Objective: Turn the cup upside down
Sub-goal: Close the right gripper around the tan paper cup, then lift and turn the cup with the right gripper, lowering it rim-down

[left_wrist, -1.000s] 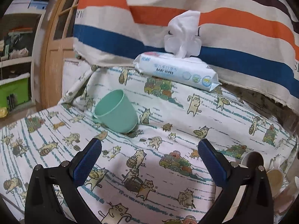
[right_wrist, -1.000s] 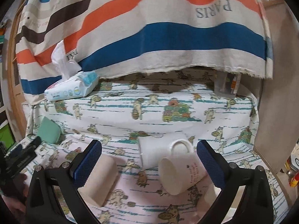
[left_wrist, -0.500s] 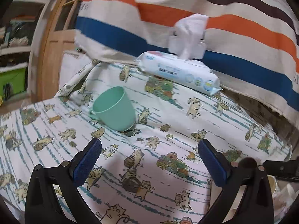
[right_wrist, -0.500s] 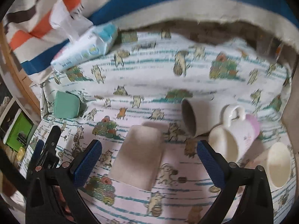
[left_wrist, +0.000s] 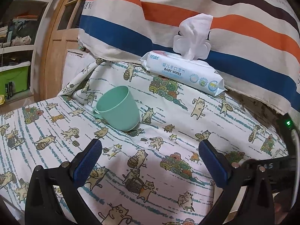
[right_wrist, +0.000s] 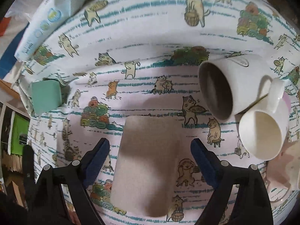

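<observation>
While it looks steeply down, the right gripper (right_wrist: 150, 151) has dropped closer over the beige cup (right_wrist: 144, 165), which lies sideways between its spread fingers; the left gripper (left_wrist: 150, 157), also spread, hovers short of the green cup (left_wrist: 118, 108).

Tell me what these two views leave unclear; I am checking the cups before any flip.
- Beige cup, right wrist view: only its side shows; I cannot tell which end is open.
- Green cup, left wrist view: handle mostly hidden behind its body.
- Pink-tinted mug, right wrist view: far side hidden behind its own body.
- Pale object, right wrist view: cut off by the image's right edge; unidentifiable.
</observation>
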Tool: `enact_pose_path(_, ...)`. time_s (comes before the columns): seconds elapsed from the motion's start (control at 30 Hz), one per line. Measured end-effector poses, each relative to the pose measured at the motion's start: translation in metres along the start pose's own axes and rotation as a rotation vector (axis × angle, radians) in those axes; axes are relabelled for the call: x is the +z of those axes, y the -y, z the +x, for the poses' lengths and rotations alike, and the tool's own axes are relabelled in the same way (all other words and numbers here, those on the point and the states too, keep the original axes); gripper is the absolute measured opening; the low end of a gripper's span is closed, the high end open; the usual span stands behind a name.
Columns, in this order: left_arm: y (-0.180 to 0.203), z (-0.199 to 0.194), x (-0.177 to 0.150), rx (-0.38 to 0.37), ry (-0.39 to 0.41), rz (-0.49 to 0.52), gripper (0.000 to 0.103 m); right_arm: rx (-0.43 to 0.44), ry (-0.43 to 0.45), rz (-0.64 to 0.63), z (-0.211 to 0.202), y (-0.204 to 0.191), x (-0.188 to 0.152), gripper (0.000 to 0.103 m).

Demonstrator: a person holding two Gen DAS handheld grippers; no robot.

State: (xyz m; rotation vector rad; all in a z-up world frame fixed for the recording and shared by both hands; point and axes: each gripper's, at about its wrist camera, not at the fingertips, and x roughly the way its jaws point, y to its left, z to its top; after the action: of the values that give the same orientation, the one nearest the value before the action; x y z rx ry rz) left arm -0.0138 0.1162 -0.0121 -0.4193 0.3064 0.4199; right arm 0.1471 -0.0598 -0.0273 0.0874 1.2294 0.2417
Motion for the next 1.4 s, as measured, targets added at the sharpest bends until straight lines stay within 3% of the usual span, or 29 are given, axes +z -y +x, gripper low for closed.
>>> enact_pose_path(0.17, -0.001, 0.001, 0.0, 0.003, -0.005, -0.006, 0.102, -0.017, -0.014, 0.002, 0.011, -0.001, 0.001, 0.09)
enact_pose_path(0.3, -0.002, 0.001, 0.0, 0.003, -0.006, -0.005, 0.102, -0.043, -0.047, 0.004, 0.02, -0.002, 0.003, 0.074)
enact_pose_path(0.4, -0.001, 0.001, -0.001, 0.002, -0.008, 0.001, 0.102, -0.036, -0.02, 0.027, 0.017, 0.001, 0.002, 0.07)
enact_pose_path(0.53, 0.001, 0.0, -0.001, 0.009, -0.004, 0.016, 0.102, -0.069, 0.057, -0.016, 0.0, -0.002, -0.005, 0.069)
enact_pose_path(0.67, 0.006, -0.002, -0.002, 0.005, 0.01, 0.04, 0.102, -0.04, 0.124, -0.054, -0.023, -0.004, -0.015, 0.069)
enact_pose_path(0.83, 0.017, -0.006, -0.003, -0.024, 0.024, 0.095, 0.102, -0.037, 0.282, -0.113, -0.064, -0.008, -0.026, 0.069)
enact_pose_path(1.13, 0.015, -0.007, -0.002, -0.025, 0.028, 0.087, 0.102, -0.068, 0.53, -0.175, -0.11, 0.003, -0.051, 0.069)
enact_pose_path(1.27, 0.019, -0.008, -0.002, -0.031, 0.039, 0.105, 0.102, -0.03, 0.658, -0.127, -0.105, 0.016, -0.064, 0.069)
enact_pose_path(1.4, 0.026, -0.012, -0.003, -0.039, 0.063, 0.137, 0.102, -0.018, 0.703, -0.09, -0.087, 0.029, -0.072, 0.069)
